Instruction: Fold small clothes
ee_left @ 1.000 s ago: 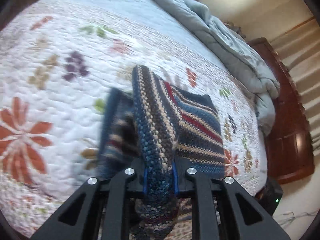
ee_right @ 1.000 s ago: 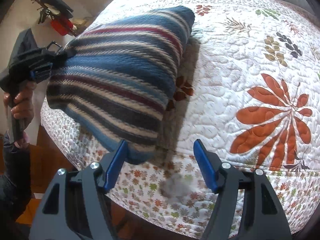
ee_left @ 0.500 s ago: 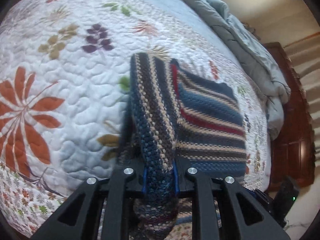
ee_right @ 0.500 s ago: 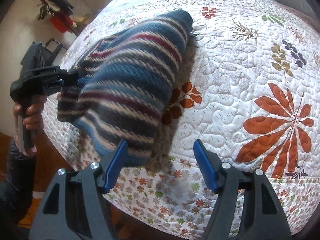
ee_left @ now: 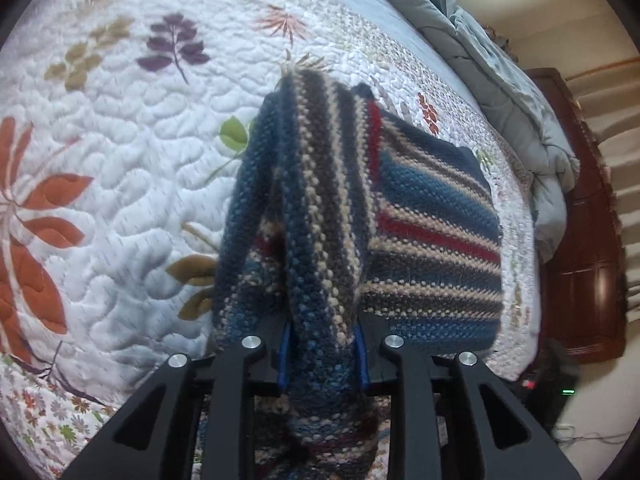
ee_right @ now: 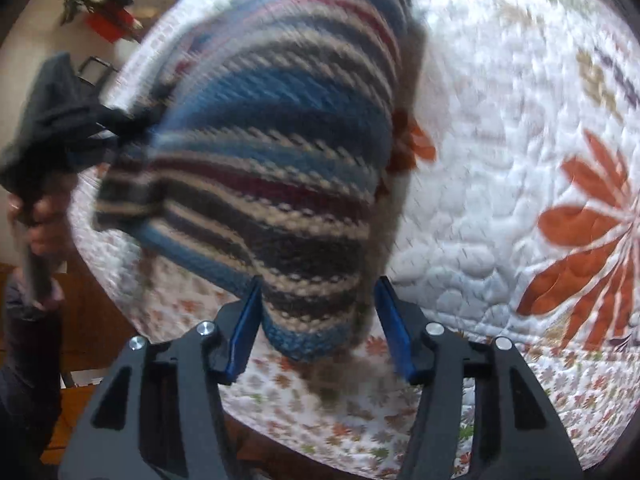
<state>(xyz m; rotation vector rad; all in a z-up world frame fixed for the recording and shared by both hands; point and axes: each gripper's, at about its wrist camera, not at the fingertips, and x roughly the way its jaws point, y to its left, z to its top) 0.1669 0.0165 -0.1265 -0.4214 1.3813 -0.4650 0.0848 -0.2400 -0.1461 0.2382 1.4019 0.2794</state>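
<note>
A striped knit garment (ee_left: pixel 432 232) in blue, red, tan and dark bands lies partly on the white floral quilt (ee_left: pixel 120 168). One bunched edge rises into my left gripper (ee_left: pixel 322 356). Its jaws are opening, but the knit still fills the gap and the blue pads press on it. In the right wrist view the garment (ee_right: pixel 280 152) is blurred and stretches from the left gripper (ee_right: pixel 108 132), held by a hand (ee_right: pixel 40 216), down to my right gripper (ee_right: pixel 320 328). The right jaws are closing around the near corner. One pad touches the cloth and the other stands off it.
A grey comforter (ee_left: pixel 500 80) is heaped along the far side of the bed, with dark wooden furniture (ee_left: pixel 588 240) beyond. The quilt's edge (ee_right: pixel 360 408) drops away below the right gripper. A black device with a green light (ee_left: pixel 560 384) sits on the floor. A red object (ee_right: pixel 108 24) stands by the wall.
Both grippers have come down and the garment has sunk toward the quilt. The right gripper has moved onto the garment's near corner and its jaws have narrowed. The left jaws have widened a little.
</note>
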